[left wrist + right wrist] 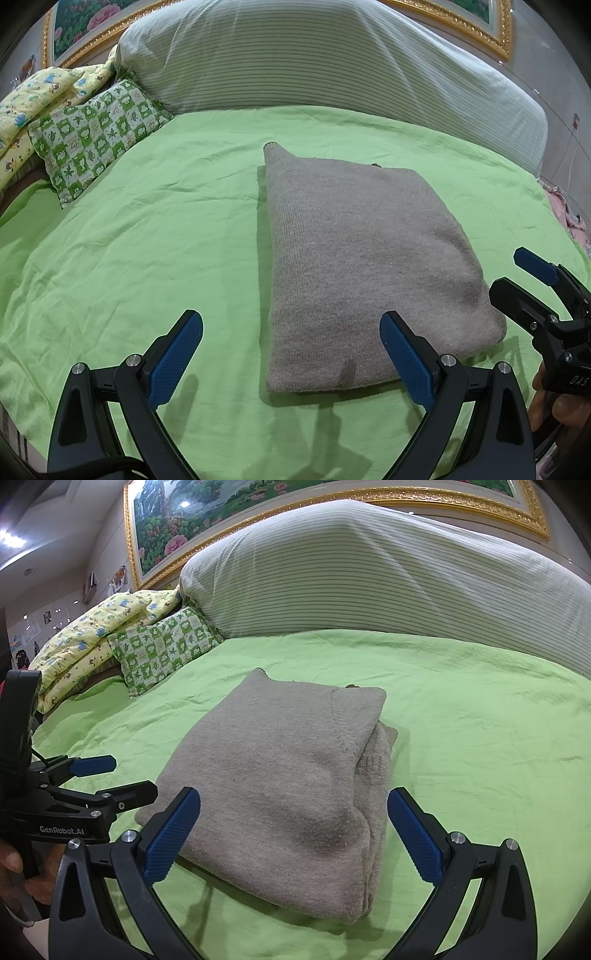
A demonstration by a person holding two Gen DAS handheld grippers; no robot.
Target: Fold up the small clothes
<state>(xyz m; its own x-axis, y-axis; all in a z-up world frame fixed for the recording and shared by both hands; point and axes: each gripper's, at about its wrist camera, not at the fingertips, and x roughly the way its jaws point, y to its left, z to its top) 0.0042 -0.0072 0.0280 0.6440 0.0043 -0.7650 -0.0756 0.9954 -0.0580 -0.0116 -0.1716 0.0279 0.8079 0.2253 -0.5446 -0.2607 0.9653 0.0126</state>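
— Where is the sweater?

— The grey sweater (pixel 365 266) lies folded into a thick rectangle in the middle of the bed, on the green sheet (pixel 147 240). From the right wrist view its stacked layers show along the right edge.

— And the tongs?

— The left tongs (pixel 291 354) are spread wide at the near edge of the sweater, holding nothing. The right tongs (pixel 293 834) are spread too, empty, at the sweater's near right corner.

— What lies beyond?

— At the far side, a large striped pillow (pixel 314 62). To the far left, a small green checked pillow (pixel 96 133) beside a yellow printed quilt (pixel 40 99).
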